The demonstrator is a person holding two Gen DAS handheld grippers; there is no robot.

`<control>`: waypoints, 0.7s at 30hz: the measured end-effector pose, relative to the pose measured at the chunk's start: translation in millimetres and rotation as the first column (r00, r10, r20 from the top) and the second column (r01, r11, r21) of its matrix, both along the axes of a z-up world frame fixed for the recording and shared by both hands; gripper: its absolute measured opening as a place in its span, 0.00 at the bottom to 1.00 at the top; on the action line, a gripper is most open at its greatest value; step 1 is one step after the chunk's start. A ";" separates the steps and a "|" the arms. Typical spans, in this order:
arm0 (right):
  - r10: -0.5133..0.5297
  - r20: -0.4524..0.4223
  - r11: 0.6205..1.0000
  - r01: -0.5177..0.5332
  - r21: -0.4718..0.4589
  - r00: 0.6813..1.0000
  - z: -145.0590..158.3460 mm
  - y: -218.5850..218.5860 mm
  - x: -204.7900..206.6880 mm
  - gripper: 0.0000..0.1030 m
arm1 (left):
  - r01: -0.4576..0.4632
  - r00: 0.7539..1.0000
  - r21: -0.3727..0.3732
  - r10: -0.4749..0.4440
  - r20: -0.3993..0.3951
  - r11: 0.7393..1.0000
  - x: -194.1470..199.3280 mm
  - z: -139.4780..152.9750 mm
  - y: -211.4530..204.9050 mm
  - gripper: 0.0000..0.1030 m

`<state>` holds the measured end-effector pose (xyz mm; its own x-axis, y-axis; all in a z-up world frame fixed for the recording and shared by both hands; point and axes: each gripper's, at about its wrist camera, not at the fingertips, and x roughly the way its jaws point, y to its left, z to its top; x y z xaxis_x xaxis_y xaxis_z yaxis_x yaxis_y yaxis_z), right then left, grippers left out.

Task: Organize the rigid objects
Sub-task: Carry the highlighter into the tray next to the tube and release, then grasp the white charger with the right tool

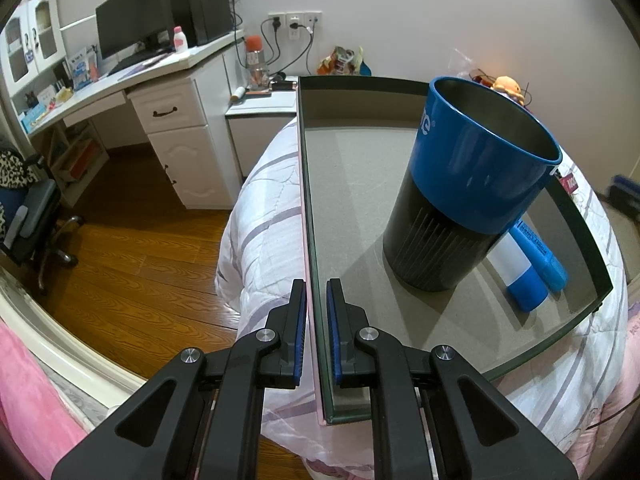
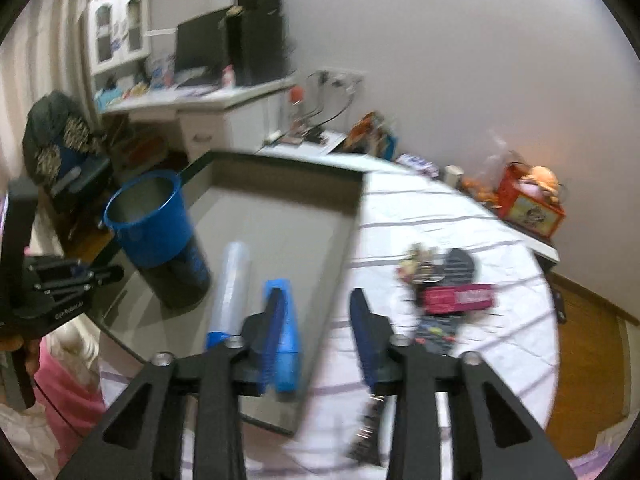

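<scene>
Inside tray, 2 blue markers lengthwise beside upright cup; left gripper clamped on tray wall, right gripper apart.

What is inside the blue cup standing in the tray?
From the left wrist view, the blue cup shows only bare grey inner wall, with nothing sticking out. Its bottom is hidden by the near rim, so something small lying there cannot be ruled out.

Tray far half bare; blue cup upright near middle, 2 tubes lying beside it.
</scene>
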<state>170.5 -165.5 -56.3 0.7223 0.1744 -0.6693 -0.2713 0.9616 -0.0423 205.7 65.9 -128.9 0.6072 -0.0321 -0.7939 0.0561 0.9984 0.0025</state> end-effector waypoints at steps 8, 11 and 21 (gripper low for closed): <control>-0.166 0.006 0.986 0.166 0.006 0.986 -0.9 -77.2 -28.4 0.46 | -0.004 1.000 0.003 0.004 0.000 1.000 -0.7 0.5 0.7 0.08; -0.193 -0.046 0.981 0.194 0.007 0.980 -20.3 -91.5 -29.9 0.46 | -0.007 1.000 0.007 0.007 0.000 1.000 -1.2 1.0 0.2 0.08; -0.174 -0.133 0.983 0.180 0.031 0.976 -65.3 -91.8 -22.3 0.46 | -0.007 1.000 0.012 0.007 -0.003 1.000 -1.1 1.0 0.2 0.08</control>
